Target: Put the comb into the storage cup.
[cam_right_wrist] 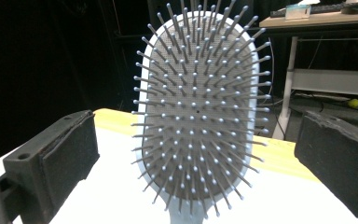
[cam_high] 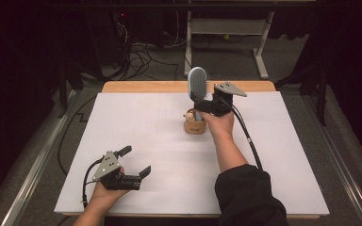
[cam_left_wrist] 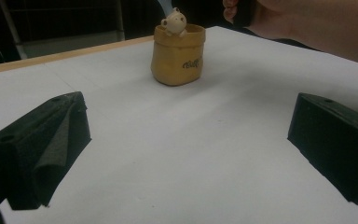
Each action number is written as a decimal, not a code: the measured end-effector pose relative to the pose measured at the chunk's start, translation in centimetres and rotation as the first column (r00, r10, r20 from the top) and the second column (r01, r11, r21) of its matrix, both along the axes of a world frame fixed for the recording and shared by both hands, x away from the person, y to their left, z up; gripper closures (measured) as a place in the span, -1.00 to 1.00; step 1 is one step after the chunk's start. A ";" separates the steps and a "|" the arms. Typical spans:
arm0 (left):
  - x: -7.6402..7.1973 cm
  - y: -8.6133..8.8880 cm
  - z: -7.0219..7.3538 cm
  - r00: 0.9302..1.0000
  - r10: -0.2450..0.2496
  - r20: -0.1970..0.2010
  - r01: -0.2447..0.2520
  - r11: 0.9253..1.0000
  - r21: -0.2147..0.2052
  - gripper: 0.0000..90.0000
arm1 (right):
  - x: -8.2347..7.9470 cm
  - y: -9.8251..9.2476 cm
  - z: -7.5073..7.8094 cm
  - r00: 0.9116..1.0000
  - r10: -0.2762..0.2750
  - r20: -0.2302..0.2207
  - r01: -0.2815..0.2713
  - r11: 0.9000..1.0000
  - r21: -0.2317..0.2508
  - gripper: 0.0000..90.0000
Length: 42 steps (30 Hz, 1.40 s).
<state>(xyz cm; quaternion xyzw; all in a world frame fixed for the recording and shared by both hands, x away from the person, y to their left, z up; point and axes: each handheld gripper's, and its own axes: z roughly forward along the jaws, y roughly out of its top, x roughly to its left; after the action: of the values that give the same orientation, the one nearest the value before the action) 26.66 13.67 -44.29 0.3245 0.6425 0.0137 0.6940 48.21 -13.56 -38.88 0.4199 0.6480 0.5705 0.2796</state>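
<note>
High view shows the brush (cam_high: pixel 197 83) standing handle-down in the little tan pot (cam_high: pixel 194 125) toward the far side of the counter (cam_high: pixel 283 155), its head well above the rim, with the right hand-held gripper (cam_high: pixel 206 104) right at the stem. In the right gripper view the jaws stand wide either side of the bristled head (cam_right_wrist: pixel 199 112), touching nothing, so that one is released. My worry is the top-heavy brush: a knock from that jaw or the hand (cam_high: pixel 219 123) could tip the small pot over, or tilt the brush out. Besides the brush, a small bear figure (cam_left_wrist: pixel 174 20) perches at the pot's rim; whether anything else is inside I cannot tell. The left hand-held gripper (cam_high: pixel 135 162) rests near the counter's front edge, jaws spread and empty, well apart from the pot.
</note>
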 end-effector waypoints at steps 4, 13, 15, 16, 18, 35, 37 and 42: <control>0.1 0.0 -0.1 1.000 0.002 0.003 -0.002 1.000 0.007 -1.00 | -0.8 -0.4 0.0 1.000 0.005 0.008 -0.005 1.000 -0.001 -0.99; 0.4 0.0 -0.1 1.000 0.018 -0.008 -0.018 1.000 0.000 -1.00 | -2.4 -1.2 -1.2 1.000 0.017 0.001 -0.017 1.000 -0.016 -0.99; 0.5 0.1 -0.1 1.000 0.016 -0.005 -0.016 1.000 0.003 -1.00 | -2.9 -1.4 -1.4 1.000 0.018 0.002 -0.018 1.000 -0.021 -0.99; 0.5 0.1 -0.1 1.000 0.014 -0.003 -0.014 1.000 0.007 -1.00 | -3.1 -1.6 -1.5 1.000 0.020 0.002 -0.020 1.000 -0.020 -0.99; 0.5 0.1 -0.2 1.000 0.015 -0.002 -0.015 1.000 0.009 -1.00 | -3.5 -1.8 -1.7 1.000 0.026 0.003 -0.026 0.999 -0.027 -0.99; 0.8 0.0 -0.3 1.000 0.024 0.000 -0.024 0.999 0.022 -1.00 | -8.2 -3.9 -3.7 0.998 0.063 -0.003 -0.063 0.995 -0.082 -0.99; 0.8 0.0 -0.3 1.000 0.028 -0.001 -0.028 0.999 0.021 -1.00 | -8.7 -4.2 -4.0 0.998 0.060 -0.006 -0.060 0.994 -0.091 -0.99; 0.9 0.2 -0.4 1.000 0.029 -0.003 -0.029 0.999 0.027 -1.00 | -10.2 -5.8 -4.9 0.998 0.056 -0.017 -0.058 0.993 -0.099 -0.99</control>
<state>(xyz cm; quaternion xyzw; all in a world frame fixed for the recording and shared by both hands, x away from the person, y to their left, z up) 27.59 13.82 -44.70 0.3245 0.6481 0.0319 0.6882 38.01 -19.33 -43.76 0.3907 0.6894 0.5423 0.2792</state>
